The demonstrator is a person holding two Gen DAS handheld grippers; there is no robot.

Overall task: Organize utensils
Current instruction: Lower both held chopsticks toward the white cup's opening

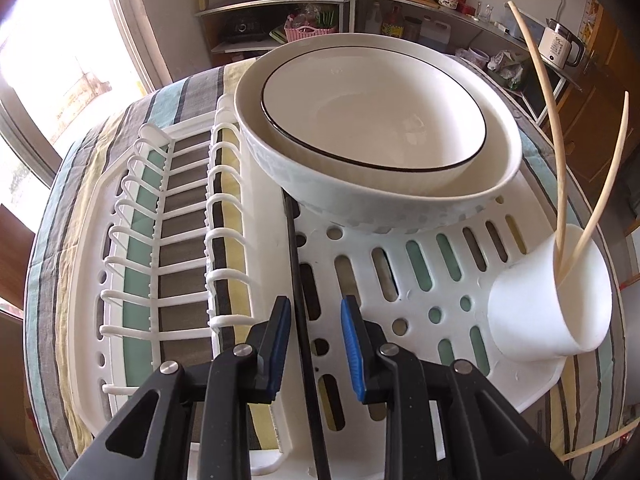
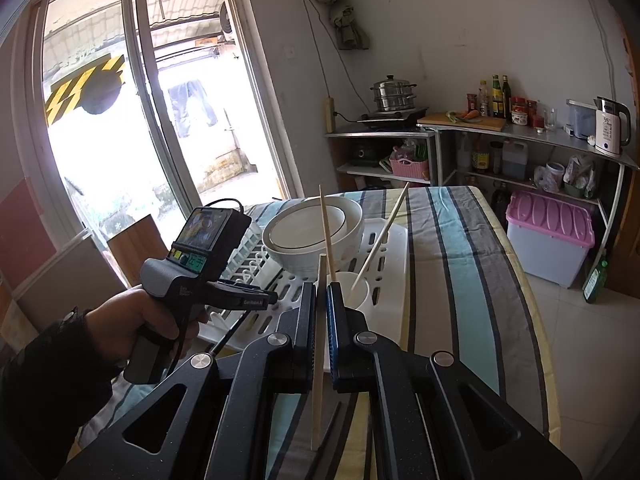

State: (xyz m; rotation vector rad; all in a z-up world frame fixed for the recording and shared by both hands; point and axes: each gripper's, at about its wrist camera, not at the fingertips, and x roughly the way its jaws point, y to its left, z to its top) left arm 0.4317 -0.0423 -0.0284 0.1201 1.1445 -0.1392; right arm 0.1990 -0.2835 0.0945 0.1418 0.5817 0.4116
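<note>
Left tool (image 1: 316, 344) points steeply down over a white dish rack (image 1: 400, 264), its blue pads set narrowly apart with a black chopstick (image 1: 298, 280) lying on the rack in the gap between them; the pads do not press on it. Right tool (image 2: 321, 320) is clamped on a pale chopstick (image 2: 319, 344), which stands upright between its pads.

Surface: a tabletop under a striped cloth (image 2: 456, 256) of teal, grey and cream bands carries the rack. On the rack, at 12 o'clock from the left tool, a black-rimmed plate (image 1: 372, 108) rests inside a white bowl (image 1: 320, 184). At 3 o'clock a white cup (image 1: 548, 304) holds two pale chopsticks (image 1: 560, 184) leaning outward.

Room: steel shelves (image 2: 400, 134) along the far wall bear a steamer pot (image 2: 394, 94), sauce bottles (image 2: 496, 96) and a kettle (image 2: 610, 126); a sliding glass door (image 2: 132, 128) stands at 10 o'clock.

Views compared: only the right wrist view shows the person's hand (image 2: 132, 320) gripping the left tool's handle, a pink-lidded bin (image 2: 550, 232) on the floor, and the clamped pale chopstick. Only the left wrist view shows the rack's plate slots (image 1: 172, 240) and the black chopstick's full run up to the bowl.
</note>
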